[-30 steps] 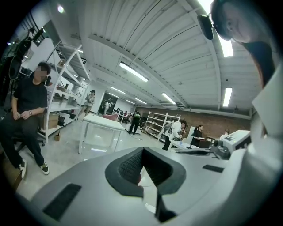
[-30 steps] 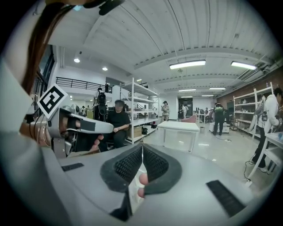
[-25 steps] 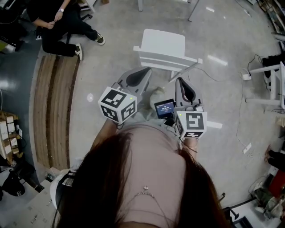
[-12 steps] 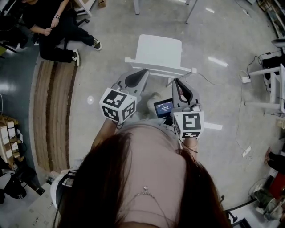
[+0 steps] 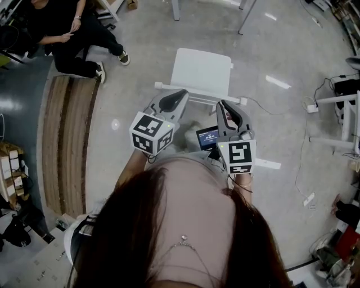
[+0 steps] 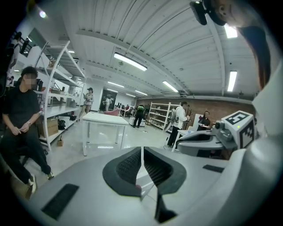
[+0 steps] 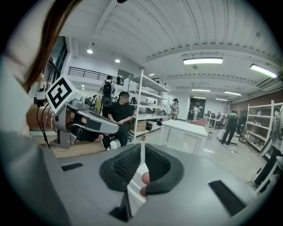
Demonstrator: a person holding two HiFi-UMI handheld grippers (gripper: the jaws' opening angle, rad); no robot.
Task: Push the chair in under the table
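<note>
Your left gripper [image 5: 178, 94] and right gripper [image 5: 223, 106] both have their jaws pressed together, tips at the backrest of the white chair [image 5: 201, 68]. You stand on a polished concrete floor [image 5: 140, 67] in a workshop with shelving [image 6: 62, 84]. The chair's seat faces away from you, toward the legs of the white table [image 5: 176, 8], and its backrest runs crosswise. A seated person [image 5: 79, 31] and a wooden platform [image 5: 67, 135] are to the left, cables [image 5: 306, 95] to the right.

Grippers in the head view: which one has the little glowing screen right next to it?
The right gripper, at the picture's right. A small lit screen sits just beside it, on its inner side; the left gripper has no screen.
</note>
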